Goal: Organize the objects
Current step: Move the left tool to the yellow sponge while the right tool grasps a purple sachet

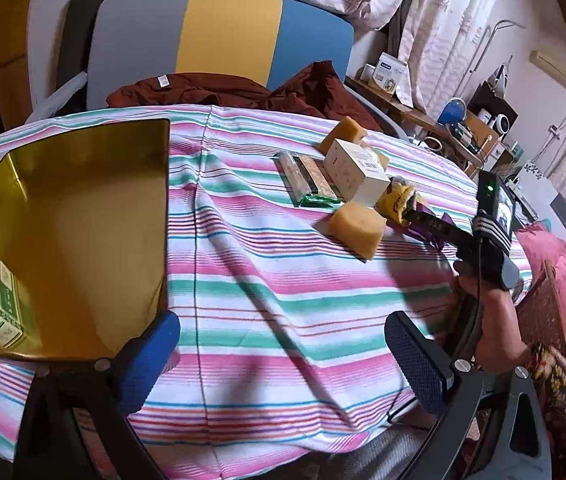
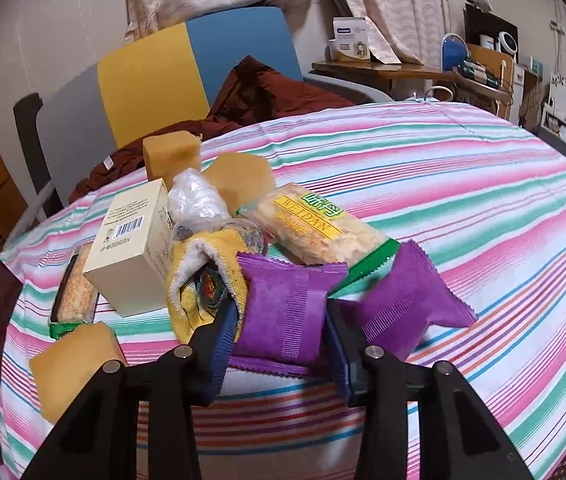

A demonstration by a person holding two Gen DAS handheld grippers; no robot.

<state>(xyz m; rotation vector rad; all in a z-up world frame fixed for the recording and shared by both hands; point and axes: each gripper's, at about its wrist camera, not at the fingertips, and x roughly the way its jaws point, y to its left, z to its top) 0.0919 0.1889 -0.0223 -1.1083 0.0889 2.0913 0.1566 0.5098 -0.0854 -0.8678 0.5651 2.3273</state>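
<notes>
Purple sachet (image 2: 283, 316), near edge of the clutter pile on striped cloth (image 2: 463, 208), sits clamped between right gripper (image 2: 279, 340) pads; light, soft, crinkly, hold mid-body, not seam; left gripper (image 1: 283, 360) open, empty, w/ gold tray (image 1: 83, 216) far left.

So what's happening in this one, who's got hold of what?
A person is tidying a pile on a striped tablecloth with two handheld grippers. The right gripper is closed on a purple packet at the near edge of the pile, beside a second purple packet, a WEIDAN snack bar and a cream box. The left gripper hangs open and empty next to a gold tray, which already holds a small green box.
</notes>
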